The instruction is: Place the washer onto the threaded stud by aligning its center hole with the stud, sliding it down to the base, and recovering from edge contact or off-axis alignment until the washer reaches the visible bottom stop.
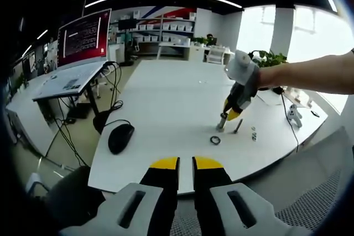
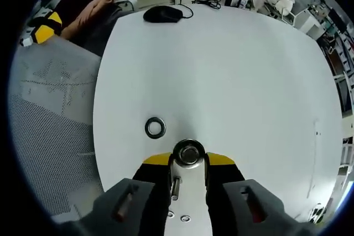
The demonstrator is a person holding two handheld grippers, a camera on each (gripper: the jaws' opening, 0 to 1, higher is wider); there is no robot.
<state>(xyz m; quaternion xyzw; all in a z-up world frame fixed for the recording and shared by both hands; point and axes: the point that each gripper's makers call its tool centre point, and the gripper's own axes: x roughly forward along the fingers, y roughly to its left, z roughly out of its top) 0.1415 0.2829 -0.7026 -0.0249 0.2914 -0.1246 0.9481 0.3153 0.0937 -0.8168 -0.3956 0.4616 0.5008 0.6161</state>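
Left gripper view: my left gripper (image 1: 186, 164) hangs off the near edge of the white worktop (image 1: 166, 103), its yellow-tipped jaws nearly closed with nothing between them. Well ahead, near the right edge of the worktop, my right gripper (image 1: 224, 122) points down at a short metal cylinder, the stud's base as I judge it; the dark metal ring washer (image 1: 215, 140) lies flat just beside it, toward me. A loose bolt (image 1: 238, 126) lies just beyond, and a black computer mouse (image 1: 120, 137) sits at the left edge. Right gripper view: the right gripper (image 2: 188, 161) has its jaws spread around a round silver stud base (image 2: 189, 153), seen end-on, axis running straight toward the camera; whether the jaws actually clamp it I cannot tell. The washer (image 2: 155, 127) lies bare on the worktop (image 2: 232, 70) just beside the jaws, off-axis, unthreaded. The right gripper is far nearer to it. Surface smooth and white; open office with desks and a monitor beyond.
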